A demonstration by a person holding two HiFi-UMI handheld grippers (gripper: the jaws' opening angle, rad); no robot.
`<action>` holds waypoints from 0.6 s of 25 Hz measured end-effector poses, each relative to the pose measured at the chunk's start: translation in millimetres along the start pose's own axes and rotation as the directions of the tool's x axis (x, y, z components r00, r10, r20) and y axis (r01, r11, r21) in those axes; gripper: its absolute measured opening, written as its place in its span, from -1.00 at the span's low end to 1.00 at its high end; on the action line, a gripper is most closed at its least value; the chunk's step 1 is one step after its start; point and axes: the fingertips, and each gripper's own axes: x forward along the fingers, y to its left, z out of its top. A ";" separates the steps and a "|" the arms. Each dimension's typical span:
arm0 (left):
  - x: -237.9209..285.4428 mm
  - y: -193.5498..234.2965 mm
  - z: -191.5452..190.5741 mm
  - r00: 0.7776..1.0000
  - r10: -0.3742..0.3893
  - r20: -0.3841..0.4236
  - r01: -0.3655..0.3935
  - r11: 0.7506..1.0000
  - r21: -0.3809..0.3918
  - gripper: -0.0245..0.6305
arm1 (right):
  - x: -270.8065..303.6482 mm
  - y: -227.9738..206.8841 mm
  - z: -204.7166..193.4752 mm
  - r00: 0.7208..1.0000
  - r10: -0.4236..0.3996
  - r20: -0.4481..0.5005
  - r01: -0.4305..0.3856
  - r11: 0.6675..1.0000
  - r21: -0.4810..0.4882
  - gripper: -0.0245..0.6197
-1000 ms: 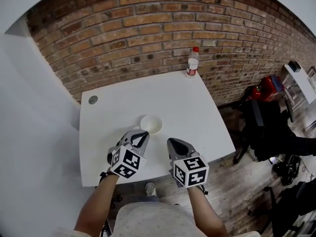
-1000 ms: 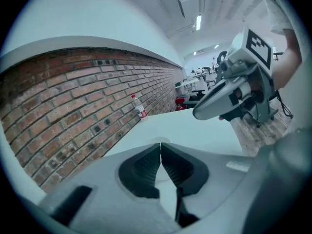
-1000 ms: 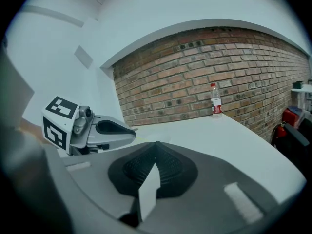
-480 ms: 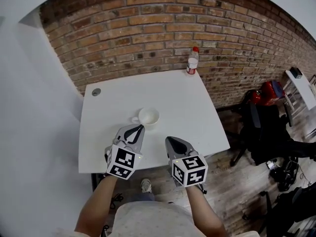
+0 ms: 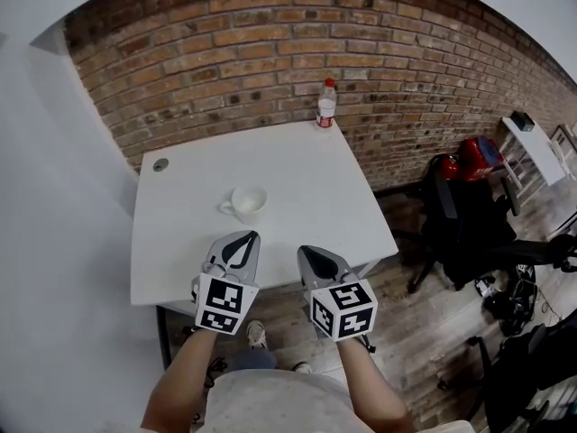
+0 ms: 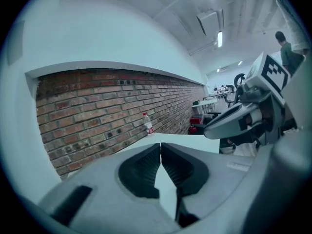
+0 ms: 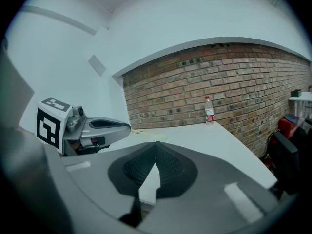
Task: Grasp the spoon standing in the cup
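Counts: 1 cup (image 5: 250,199), 1 bottle (image 5: 326,103), 1 table (image 5: 306,183), 2 grippers.

Spoon: can't make it out in any view. From the head view the cup is a small white blob, too small to show what's inside. So no read on which way the spoon points or how its long axis lies.

Cup: upright on the white table, left half, about mid-depth. Its handle sticks out to the left and slightly near. It sits just far of the left gripper (image 5: 251,235), with a clear gap and no contact.

Left gripper: over the near edge of the table, pointing far toward the cup. Jaws are clenched tip to tip with nothing between them, and only bare tabletop shows past them in the left gripper view.

Right gripper (image 5: 303,250): beside the left one, also at the near edge, to the right of the cup and further from it. Jaws are pressed together and empty, per the right gripper view.

Bottle: clear with a red cap, upright at the table's far edge right of centre, against the brick wall (image 5: 270,52). It is well apart from the cup and both grippers.

Other: 1 round grommet hole (image 5: 160,164) at the far-left corner of the table. A black chair (image 5: 451,219) and a red bag (image 5: 478,156) are on the floor to the right.
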 end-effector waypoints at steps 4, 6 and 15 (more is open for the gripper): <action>-8.1 -26.3 4.7 1.000 -0.004 0.016 0.004 0.999 -0.040 -0.90 | -29.5 -7.4 -3.8 0.999 -0.033 0.019 0.033 0.999 0.010 -0.91; -10.4 -40.5 6.3 1.000 -0.006 0.020 0.007 0.999 -0.054 -0.90 | -44.7 -13.1 -7.4 0.998 -0.053 0.025 0.052 0.999 0.014 -0.91; -3.8 -93.7 10.8 0.998 -0.053 0.036 0.056 0.993 -0.103 -0.90 | -97.6 -39.8 -18.9 0.991 -0.129 0.041 0.129 0.992 0.014 -0.91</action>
